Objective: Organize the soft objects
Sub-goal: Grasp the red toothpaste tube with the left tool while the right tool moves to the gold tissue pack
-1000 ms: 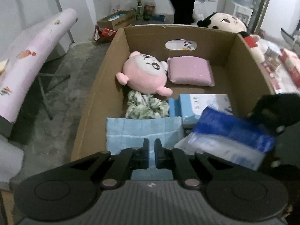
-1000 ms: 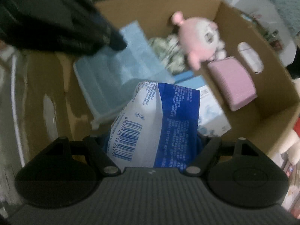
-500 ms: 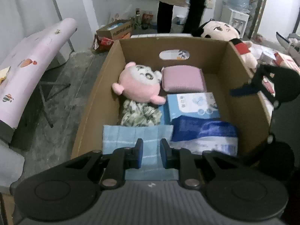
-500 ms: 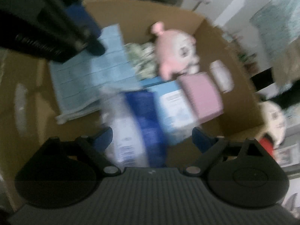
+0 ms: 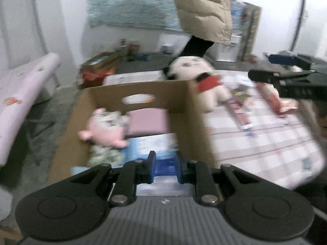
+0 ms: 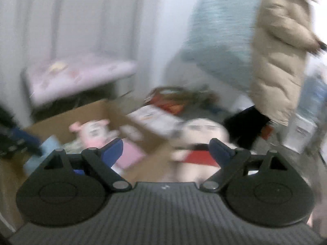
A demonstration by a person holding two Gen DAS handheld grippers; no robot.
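Observation:
A cardboard box (image 5: 190, 110) holds a pink plush (image 5: 104, 128), a pink cushion (image 5: 148, 122), a green floral cloth (image 5: 102, 155), a light-blue pack (image 5: 151, 145) and a blue-and-white pack (image 5: 164, 166). My left gripper (image 5: 164, 169) is open and empty above the box's near end. My right gripper (image 6: 166, 151) is wide open and empty, raised and facing a black-haired doll with a red collar (image 6: 201, 134). That doll (image 5: 192, 69) lies on the checked bed beyond the box. The right gripper (image 5: 286, 73) also shows in the left wrist view, over the bed.
A checked bed (image 5: 265, 143) at the right carries loose packets (image 5: 239, 112). A person in a beige coat (image 5: 204, 10) stands behind. A pink padded bench (image 5: 22, 89) is at the left. Another carton (image 5: 98, 69) with clutter sits on the floor. Both views are blurred.
My right gripper let the blue-and-white pack go into the box, opened, and swung up and right toward the doll. My left gripper opened wider and tilted up.

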